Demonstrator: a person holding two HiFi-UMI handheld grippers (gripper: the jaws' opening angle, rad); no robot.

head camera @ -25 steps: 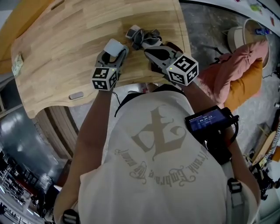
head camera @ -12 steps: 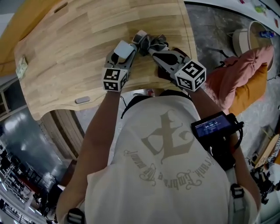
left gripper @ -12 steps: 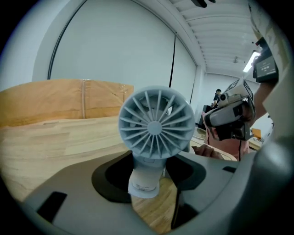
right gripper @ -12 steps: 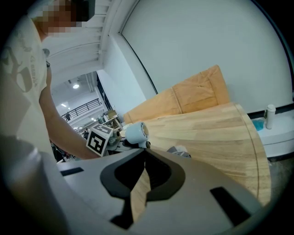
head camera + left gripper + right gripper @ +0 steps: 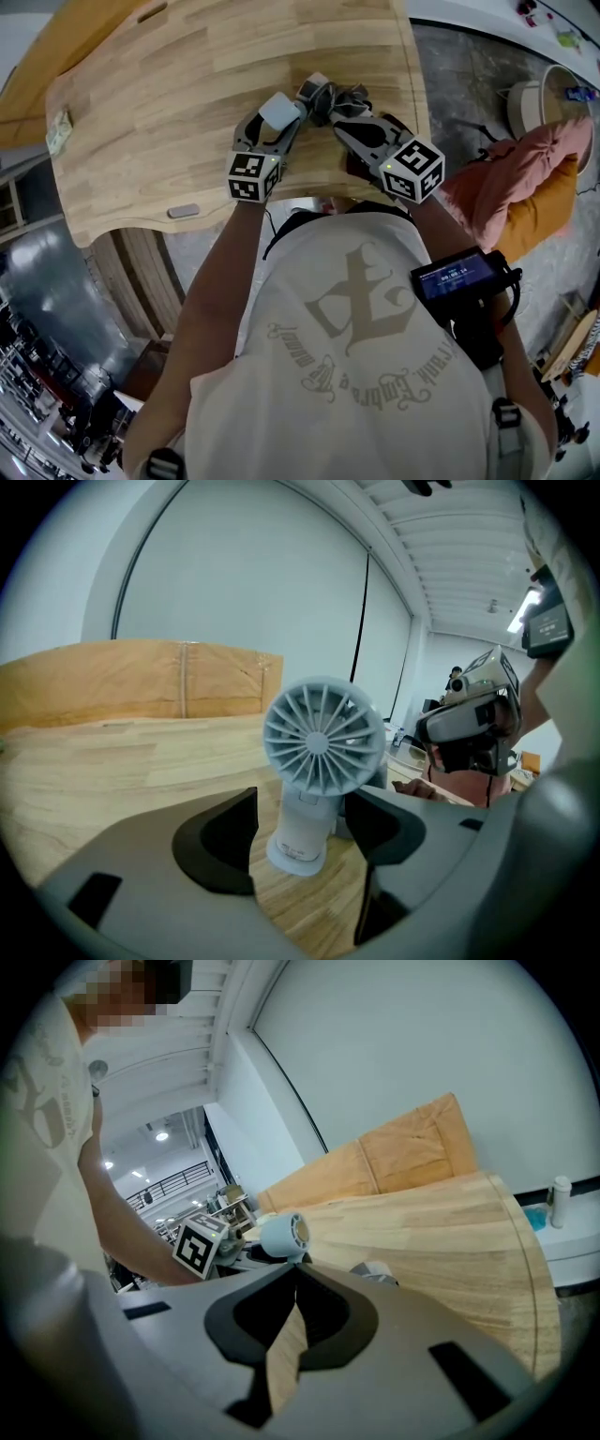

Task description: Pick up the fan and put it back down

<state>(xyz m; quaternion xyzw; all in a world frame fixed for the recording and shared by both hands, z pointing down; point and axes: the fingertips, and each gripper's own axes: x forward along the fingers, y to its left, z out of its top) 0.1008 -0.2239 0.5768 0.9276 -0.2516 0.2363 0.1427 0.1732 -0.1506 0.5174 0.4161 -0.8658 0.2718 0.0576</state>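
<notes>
Fan (image 5: 317, 747) stands upright on the worktop (image 5: 103, 761), near the edge closest to the person. Its base is flat on the wood and its grille faces the L tool's camera.

L tool (image 5: 302, 797) straddles the fan's stem, one jaw each side. Wood shows between the left-hand jaw and the stem. The other jaw is just beside the stem, maybe brushing it; can't tell. The jaws have just been opening, so the grip reads as released and the fan carries its own weight. That fits the put-down half of the task: prob. the fan is already back down and the L tool is letting go. The tool angles down toward the worktop. That low line suits taking the narrow stem below the wide head, not the head itself.

R tool (image 5: 296, 1267) sits just to the right of the fan, clenched tip to tip w/ nothing between; only wood shows thru the slot behind the tips. It looks parked, prob. on standby, not helping. The fan shows ahead-left in its view, apart from its tips.

Next move, as a judgement: the L tool should back off straight along its own line w/o any sideways swing. The fan looks top-heavy on a small base, and a knock from either jaw could tip it.
</notes>
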